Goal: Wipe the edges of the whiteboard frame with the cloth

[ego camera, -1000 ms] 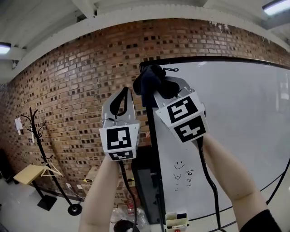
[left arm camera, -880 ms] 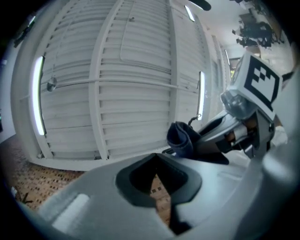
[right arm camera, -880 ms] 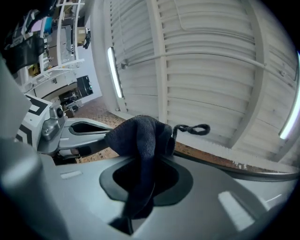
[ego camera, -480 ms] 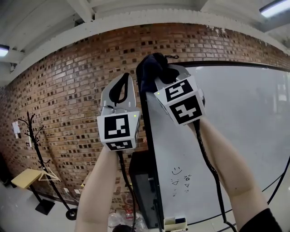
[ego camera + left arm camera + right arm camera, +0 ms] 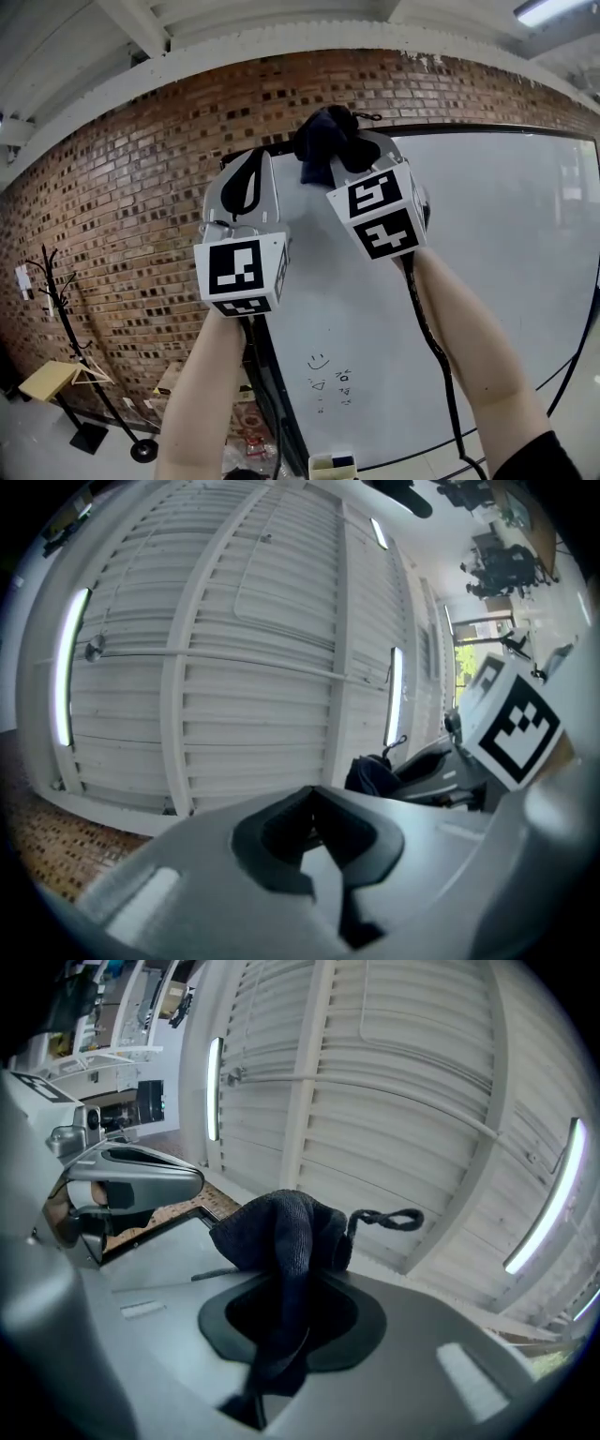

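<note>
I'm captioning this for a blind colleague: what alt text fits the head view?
The right gripper holds a dark cloth at the black top edge of the whiteboard frame, near its left corner. The left gripper, shut and empty, is raised beside it, with a brick wall behind.

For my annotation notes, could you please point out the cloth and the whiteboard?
cloth [image 5: 281, 1227]: right gripper view, on its bunched upper fold.
whiteboard [image 5: 497, 244]: head view, on its bare white surface.
</note>
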`<state>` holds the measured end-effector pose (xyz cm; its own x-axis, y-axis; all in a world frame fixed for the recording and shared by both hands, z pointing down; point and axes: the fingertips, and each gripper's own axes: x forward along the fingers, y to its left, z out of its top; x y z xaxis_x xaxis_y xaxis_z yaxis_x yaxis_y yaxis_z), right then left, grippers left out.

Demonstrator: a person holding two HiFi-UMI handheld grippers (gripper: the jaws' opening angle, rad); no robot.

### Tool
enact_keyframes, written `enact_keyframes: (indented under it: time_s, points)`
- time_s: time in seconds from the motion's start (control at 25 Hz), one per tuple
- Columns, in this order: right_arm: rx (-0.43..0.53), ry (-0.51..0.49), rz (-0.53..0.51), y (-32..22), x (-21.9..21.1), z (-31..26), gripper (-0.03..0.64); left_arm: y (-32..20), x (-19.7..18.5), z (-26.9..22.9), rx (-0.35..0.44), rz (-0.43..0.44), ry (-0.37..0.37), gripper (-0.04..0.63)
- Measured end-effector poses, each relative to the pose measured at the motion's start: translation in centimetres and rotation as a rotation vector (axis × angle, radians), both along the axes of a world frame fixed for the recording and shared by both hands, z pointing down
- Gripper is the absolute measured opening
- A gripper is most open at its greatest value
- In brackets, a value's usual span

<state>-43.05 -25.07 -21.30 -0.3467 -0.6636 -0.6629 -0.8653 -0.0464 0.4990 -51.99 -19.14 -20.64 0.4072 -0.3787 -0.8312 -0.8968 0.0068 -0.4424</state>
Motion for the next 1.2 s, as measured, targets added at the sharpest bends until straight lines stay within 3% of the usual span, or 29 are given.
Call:
enact_keyframes:
  time_s: [0.36,0.6,0.92,1.2]
  points:
    - [0.069,-0.016,0.049,-0.7,9.2,0.8,0.058,-1.9,7.9,0.9,-0.060,0.062,0.035,0.003]
    - [0.126,-0.021,0.098,-0.8,13.4,1.5,0.057,-1.8,12.1,0.3,-0.059,0.150,0.010,0.003]
    - [0.111,-0.069,0.173,-0.9,21.7,1.8,0.058,-2.3,18.9,-0.2,-0.125,0.212,-0.020,0.003]
    - [0.092,-0.070,0.167,-1.7,31.8,2.2,0.058,-2.5,27.1,0.8,-0.123,0.185,-0.005,0.003]
